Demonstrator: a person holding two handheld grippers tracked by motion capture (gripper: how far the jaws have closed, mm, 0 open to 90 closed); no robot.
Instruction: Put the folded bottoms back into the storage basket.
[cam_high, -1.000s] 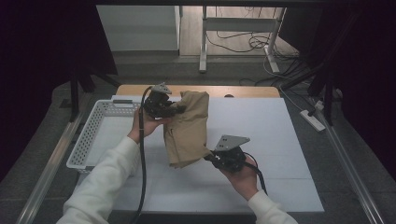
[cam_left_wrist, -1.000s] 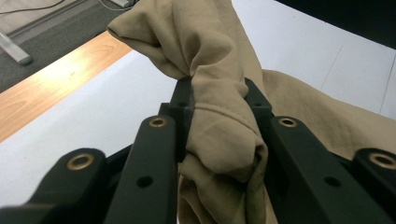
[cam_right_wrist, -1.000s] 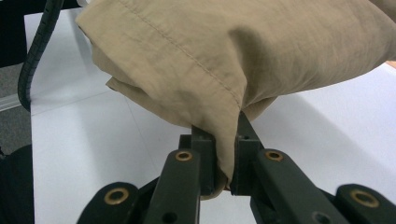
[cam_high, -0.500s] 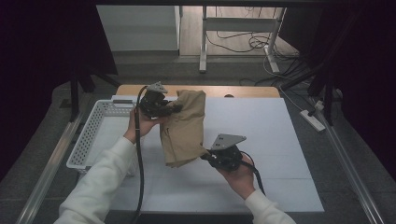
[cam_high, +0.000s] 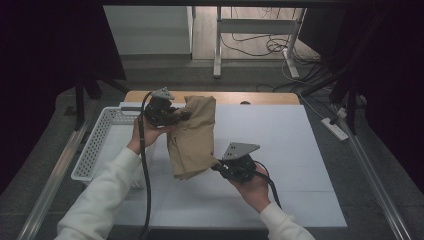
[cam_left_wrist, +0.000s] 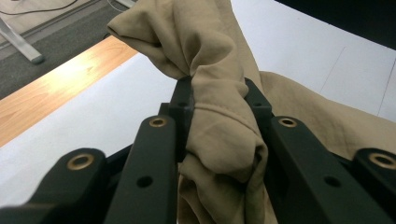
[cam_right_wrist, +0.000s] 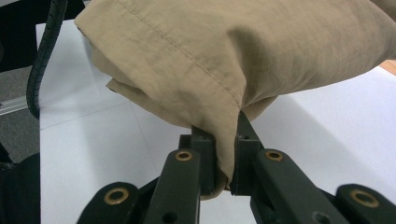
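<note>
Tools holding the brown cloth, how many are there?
2. The left tool pinches the tan cloth at its top, beside the white basket; the right tool pinches its lower edge.

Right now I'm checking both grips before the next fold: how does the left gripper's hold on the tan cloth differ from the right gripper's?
The left gripper clamps a thick, bunched roll of the tan cloth; the right gripper pinches a thin hemmed edge. In the high view the left gripper holds the cloth's far upper part, the right gripper its near lower corner. Both are shut on the cloth, which hangs between them over the white table.
</note>
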